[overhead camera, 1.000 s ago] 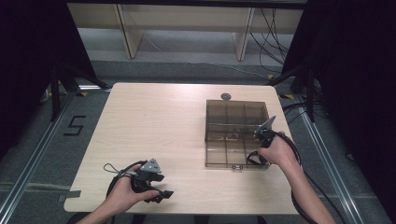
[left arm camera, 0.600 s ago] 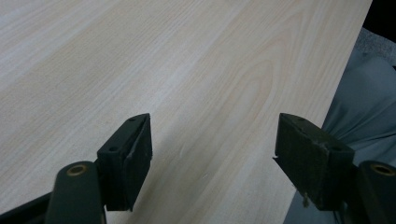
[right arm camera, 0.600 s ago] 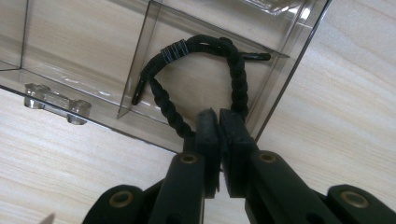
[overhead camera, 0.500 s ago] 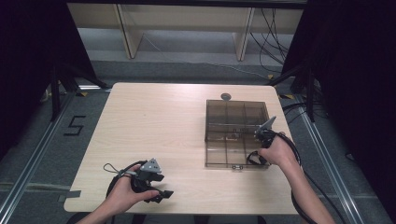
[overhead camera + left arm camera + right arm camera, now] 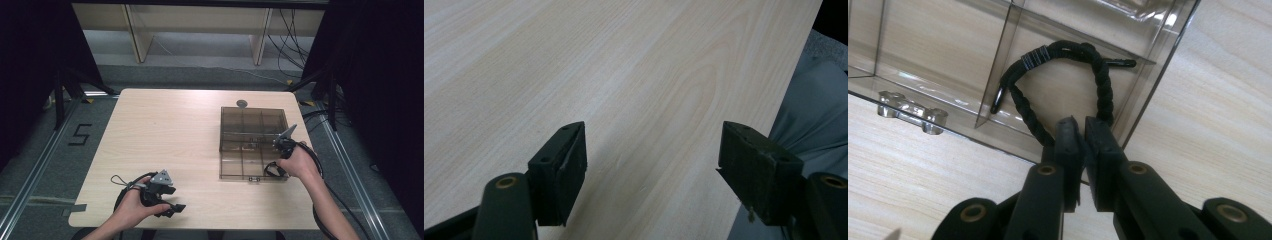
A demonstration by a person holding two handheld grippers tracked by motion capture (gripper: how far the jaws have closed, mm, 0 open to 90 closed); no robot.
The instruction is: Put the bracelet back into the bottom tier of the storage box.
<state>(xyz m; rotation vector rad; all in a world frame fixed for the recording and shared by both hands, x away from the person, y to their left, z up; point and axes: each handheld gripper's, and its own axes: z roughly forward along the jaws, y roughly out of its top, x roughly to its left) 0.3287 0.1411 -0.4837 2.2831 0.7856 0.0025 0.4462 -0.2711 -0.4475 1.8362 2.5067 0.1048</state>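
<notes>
2 grippers in use | right gripper (image 5: 1082,131) clamped on black braided cord loop (image 5: 1063,80), which arched ahead of its jaws inside a corner cell of smoky clear plastic divider box (image 5: 948,65), likely for placing | left gripper (image 5: 651,160) spread wide, empty, parked over pale wooden table (image 5: 599,75).
</notes>
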